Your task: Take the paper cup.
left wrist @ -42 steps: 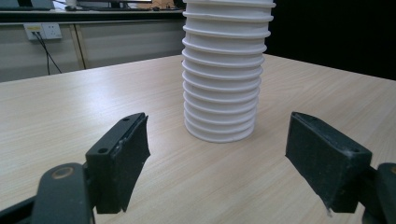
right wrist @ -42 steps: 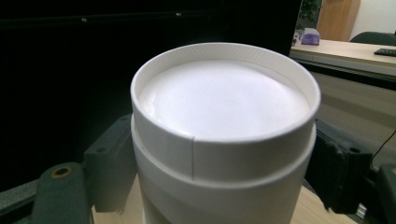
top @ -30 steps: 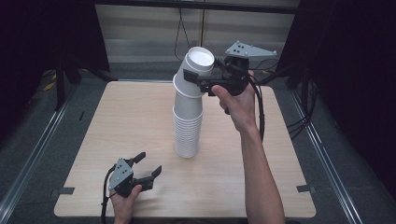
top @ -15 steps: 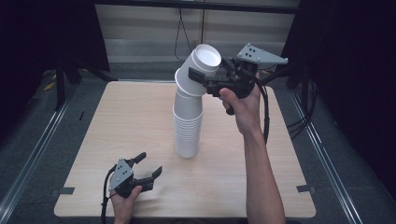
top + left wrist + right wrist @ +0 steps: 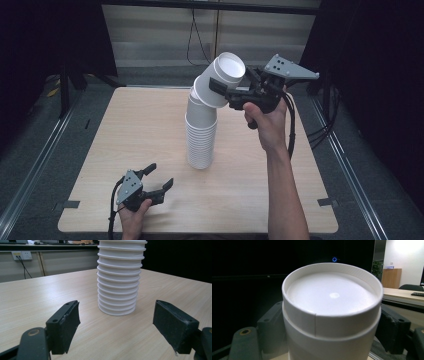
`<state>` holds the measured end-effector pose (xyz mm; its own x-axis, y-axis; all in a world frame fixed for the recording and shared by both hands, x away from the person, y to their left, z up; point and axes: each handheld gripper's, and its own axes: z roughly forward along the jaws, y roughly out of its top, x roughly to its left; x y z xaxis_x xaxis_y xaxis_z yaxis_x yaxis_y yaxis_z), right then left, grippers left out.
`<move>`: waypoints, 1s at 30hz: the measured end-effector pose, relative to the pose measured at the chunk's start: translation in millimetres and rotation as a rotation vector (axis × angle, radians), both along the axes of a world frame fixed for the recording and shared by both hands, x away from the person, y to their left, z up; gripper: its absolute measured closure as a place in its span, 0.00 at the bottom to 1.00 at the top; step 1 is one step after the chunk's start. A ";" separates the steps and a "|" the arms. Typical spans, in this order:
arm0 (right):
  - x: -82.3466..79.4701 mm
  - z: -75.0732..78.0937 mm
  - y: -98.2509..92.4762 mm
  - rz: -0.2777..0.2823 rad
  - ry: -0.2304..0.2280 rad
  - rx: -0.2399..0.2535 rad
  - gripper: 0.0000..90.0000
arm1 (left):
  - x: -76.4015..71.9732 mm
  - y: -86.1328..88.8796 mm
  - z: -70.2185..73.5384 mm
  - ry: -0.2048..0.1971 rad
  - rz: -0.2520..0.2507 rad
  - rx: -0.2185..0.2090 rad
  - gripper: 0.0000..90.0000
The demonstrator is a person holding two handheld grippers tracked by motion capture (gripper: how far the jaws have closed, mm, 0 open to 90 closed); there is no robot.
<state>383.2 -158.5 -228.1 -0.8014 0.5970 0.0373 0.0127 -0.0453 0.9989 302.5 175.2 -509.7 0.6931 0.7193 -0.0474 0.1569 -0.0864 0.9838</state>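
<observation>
Two black handheld grippers, bare forearms

A grey three-cornered plate with dark holes was seen atop the black right gripper; a smaller grey plate was borne by the black left gripper. Black cables were trailed from both. No sleeves were worn.

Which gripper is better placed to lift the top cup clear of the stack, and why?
The right gripper: its jaws are clamped on the tilted top cup of the stack. The left gripper sits low near the table's front edge, open and apart from the cups.
</observation>
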 end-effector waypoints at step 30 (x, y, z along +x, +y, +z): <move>-50.8 -47.0 -16.6 0.048 0.024 -0.023 0.23 | 2.7 1.0 0.3 0.060 0.012 -0.039 0.23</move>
<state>332.4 -175.1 -275.2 -0.8280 0.5591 0.0431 0.0381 -0.0206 0.9991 305.2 176.2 -509.4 0.6798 0.7241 -0.1164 0.2162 -0.0462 0.9753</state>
